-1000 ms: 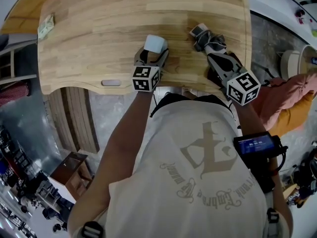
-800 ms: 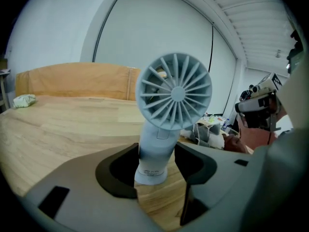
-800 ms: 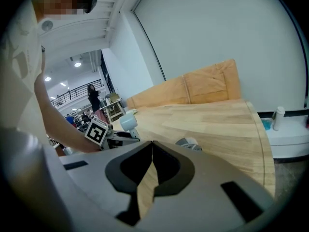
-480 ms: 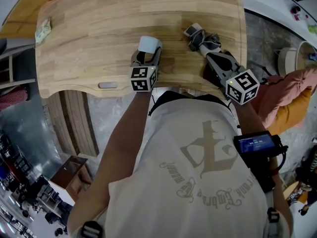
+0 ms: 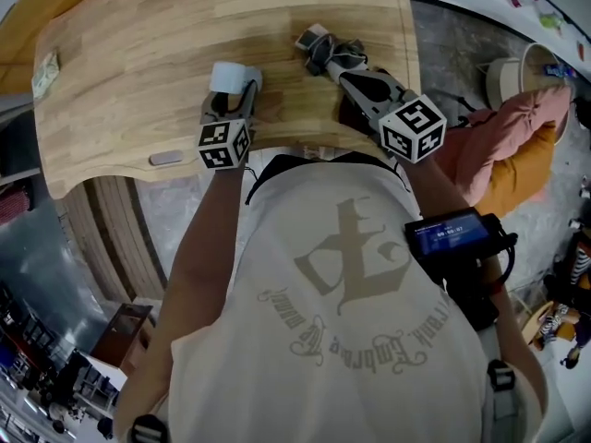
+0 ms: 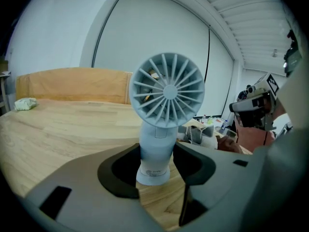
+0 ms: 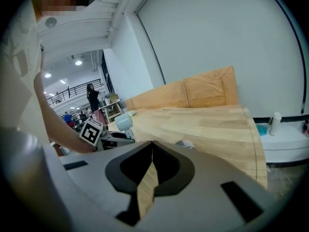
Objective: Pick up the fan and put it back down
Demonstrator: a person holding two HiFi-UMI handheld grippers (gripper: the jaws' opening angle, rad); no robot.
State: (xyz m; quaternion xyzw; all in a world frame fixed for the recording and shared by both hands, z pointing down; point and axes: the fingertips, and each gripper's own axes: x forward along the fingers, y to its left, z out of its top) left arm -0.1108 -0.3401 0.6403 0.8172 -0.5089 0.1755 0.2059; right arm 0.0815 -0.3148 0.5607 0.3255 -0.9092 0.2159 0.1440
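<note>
A small pale blue hand fan (image 5: 231, 76) stands upright on the wooden table (image 5: 129, 44) near its front edge. In the left gripper view its round grille (image 6: 166, 91) faces me and its stem runs down between the jaws. My left gripper (image 5: 236, 98) (image 6: 157, 154) is closing around that stem, both pads touching it; the foot still rests on the wood. My right gripper (image 5: 319, 48) (image 7: 152, 146) lies to the right of the fan, shut with nothing between its fingers. In the right gripper view the fan (image 7: 124, 121) shows at the left.
A crumpled pale wad (image 5: 43, 74) (image 6: 24, 104) lies at the table's far left. A grey oval fitting (image 5: 166, 159) sits at the front edge. Beyond the table's right edge are pink and orange cloth (image 5: 503, 146), a round tub (image 5: 517, 70) and a white ledge (image 7: 282, 137).
The left jaws have drawn in onto the fan's stem. Both hands stay where they were; the head view has shifted, so everything sits further left in it.
</note>
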